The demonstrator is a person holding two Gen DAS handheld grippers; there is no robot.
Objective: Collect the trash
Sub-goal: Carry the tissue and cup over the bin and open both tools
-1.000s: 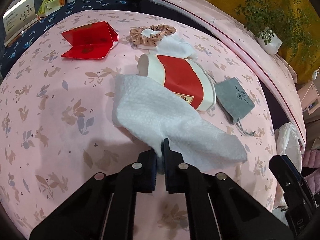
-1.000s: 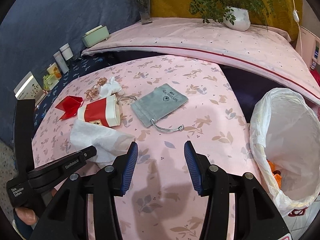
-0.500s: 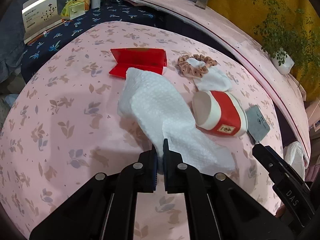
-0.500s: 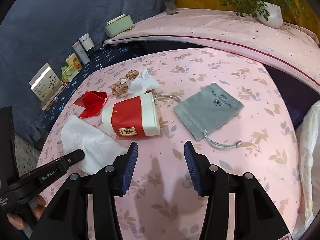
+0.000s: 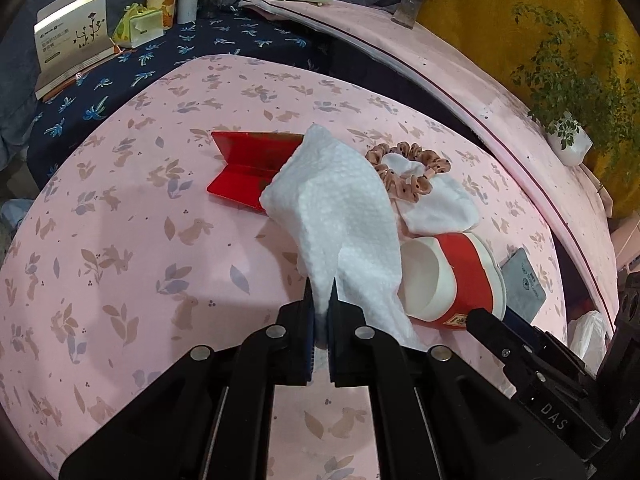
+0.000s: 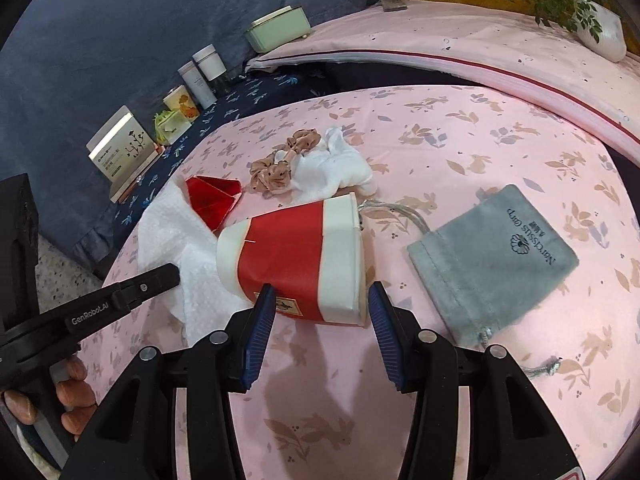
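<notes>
Paper cup (image 6: 296, 264) on its side, just ahead of spread right claw (image 6: 320, 320)

Pink floral tablecloth (image 6: 460, 128); dark blue backdrop (image 6: 100, 40); mustard wall (image 5: 500, 20).

Your left gripper (image 5: 320, 300) was clamped down, its two black fingers (image 5: 296, 320) nearly touching and pinching a fold of white paper towel (image 5: 340, 208) between the pads, with the rest of the sheet draped ahead of the tips. Your right gripper (image 6: 320, 308) stood wide apart, blue-padded fingers (image 6: 260, 320) reaching forward on either side of the near end of the red-and-white paper cup (image 6: 296, 260), not visibly pressing it. Your left hand (image 6: 60, 400) showed bare fingers curled around its gripper's handle.
</notes>
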